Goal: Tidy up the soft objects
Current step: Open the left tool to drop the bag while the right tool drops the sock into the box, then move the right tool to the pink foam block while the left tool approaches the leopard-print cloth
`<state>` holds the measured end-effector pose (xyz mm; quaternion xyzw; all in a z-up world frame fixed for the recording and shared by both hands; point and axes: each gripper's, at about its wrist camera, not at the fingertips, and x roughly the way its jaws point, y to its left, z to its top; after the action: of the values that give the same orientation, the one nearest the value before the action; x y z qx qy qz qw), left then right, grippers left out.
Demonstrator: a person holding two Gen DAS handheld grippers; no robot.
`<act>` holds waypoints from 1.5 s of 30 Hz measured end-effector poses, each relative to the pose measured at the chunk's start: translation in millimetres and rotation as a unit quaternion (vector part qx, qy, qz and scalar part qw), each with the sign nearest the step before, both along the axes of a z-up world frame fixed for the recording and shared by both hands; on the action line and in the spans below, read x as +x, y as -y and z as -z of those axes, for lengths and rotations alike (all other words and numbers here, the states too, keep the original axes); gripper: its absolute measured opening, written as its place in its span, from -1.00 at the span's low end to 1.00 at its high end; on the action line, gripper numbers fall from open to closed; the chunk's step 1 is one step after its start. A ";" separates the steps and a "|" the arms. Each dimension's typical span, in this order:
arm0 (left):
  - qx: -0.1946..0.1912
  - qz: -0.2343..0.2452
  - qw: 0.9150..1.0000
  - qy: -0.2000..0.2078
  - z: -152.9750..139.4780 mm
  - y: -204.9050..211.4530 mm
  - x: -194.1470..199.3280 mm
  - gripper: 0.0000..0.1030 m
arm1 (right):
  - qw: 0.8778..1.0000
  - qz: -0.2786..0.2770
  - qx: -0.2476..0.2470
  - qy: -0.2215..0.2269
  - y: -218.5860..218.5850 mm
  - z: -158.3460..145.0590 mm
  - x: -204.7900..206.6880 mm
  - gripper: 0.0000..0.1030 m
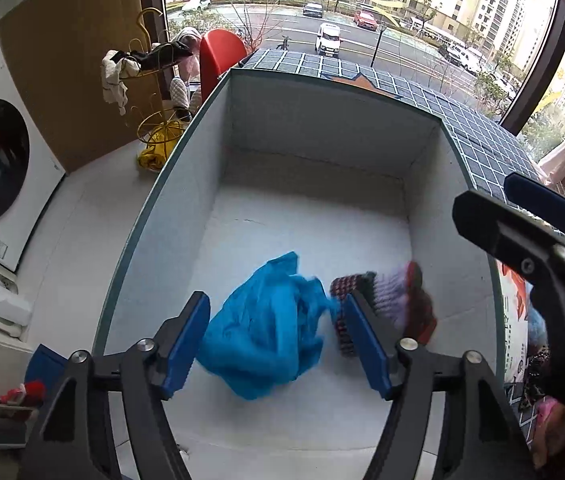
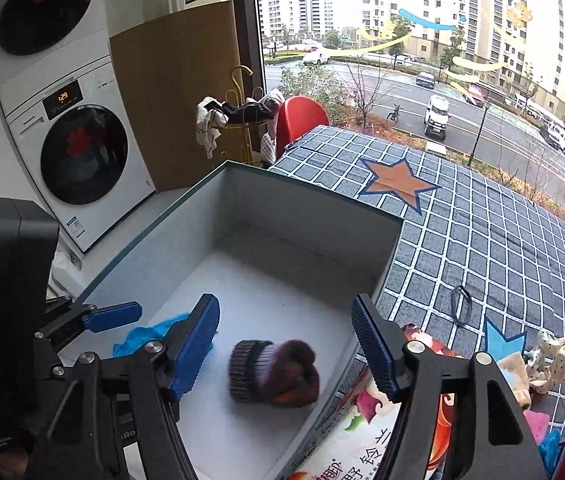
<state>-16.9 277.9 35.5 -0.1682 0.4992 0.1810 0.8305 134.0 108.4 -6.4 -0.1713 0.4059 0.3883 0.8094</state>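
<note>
Left wrist view: the left tool (image 1: 276, 344) has its jaws wide apart over the open box (image 1: 210, 120), and nothing is between the ribbed blue pads (image 1: 184, 346). Below it a crumpled blue cloth (image 1: 266, 328) lies on the pale box floor, thin and shiny with many folds. Just beside it on the right is a dark red and purple knit hat (image 1: 386, 304), ribbed and blurred. In the right wrist view the right tool (image 2: 286, 348) is also spread apart and empty, with the hat below it. The box stands on a table under a grey checked cover (image 2: 482, 240) with an orange star.
</note>
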 end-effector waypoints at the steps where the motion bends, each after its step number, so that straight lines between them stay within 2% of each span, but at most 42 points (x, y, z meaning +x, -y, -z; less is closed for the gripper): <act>1: 0.002 -0.001 1.000 0.002 -0.6 2.1 -0.1 0.54 | 1.000 0.003 0.002 0.001 2.7 -1.5 0.9 0.36; 6: 0.025 0.003 1.000 0.000 0.7 10.5 0.9 0.59 | 0.999 0.027 0.016 -0.008 27.2 -4.2 2.0 0.36; 7: 0.029 0.006 1.000 -0.003 1.9 11.9 1.6 0.59 | 0.999 0.032 0.017 -0.010 32.4 -3.3 1.4 0.52; 9: 0.036 0.009 0.999 -0.010 4.1 15.2 2.8 0.59 | 0.999 0.043 0.022 -0.011 43.8 -2.4 -0.5 0.69; 16: 0.049 0.006 0.999 0.004 -4.0 22.3 -3.7 0.60 | 0.998 0.057 0.033 -0.001 74.2 -8.0 -12.4 0.69; 23: 0.043 0.003 0.999 0.028 -13.8 30.7 -15.6 0.60 | 0.996 0.077 0.035 0.009 119.1 -7.8 -34.1 0.69; 28: 0.048 0.021 0.996 0.073 -32.7 49.9 -27.4 0.60 | 0.995 0.094 0.030 0.031 157.4 -10.5 -53.4 0.69; 32: 0.023 0.028 0.994 0.108 -38.4 56.3 -41.3 0.60 | 0.993 0.113 0.019 0.041 191.5 -5.2 -67.2 0.69; 35: 0.013 0.033 0.992 0.120 -41.6 63.4 -46.0 0.60 | 0.990 0.133 0.009 0.042 219.1 3.4 -74.2 0.69; 38: 0.003 0.060 0.990 0.128 -45.7 86.0 -48.2 0.60 | 0.986 0.161 0.004 0.031 246.5 14.8 -75.3 0.69; 40: 0.014 0.087 0.988 0.130 -49.4 109.5 -47.9 0.60 | 0.983 0.181 0.005 0.023 264.5 20.8 -73.8 0.69; 43: 0.032 0.140 0.981 0.131 -54.3 151.7 -43.8 0.60 | 0.977 0.211 0.001 0.013 290.9 29.8 -72.2 0.69; 45: 0.029 0.178 0.975 0.128 -51.3 180.8 -41.1 0.60 | 0.974 0.227 -0.003 0.003 305.9 37.0 -71.0 0.69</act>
<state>-58.0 97.1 86.8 -0.0744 0.4050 0.0213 0.9110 63.0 -197.5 -43.3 -0.0779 0.4331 0.1931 0.8770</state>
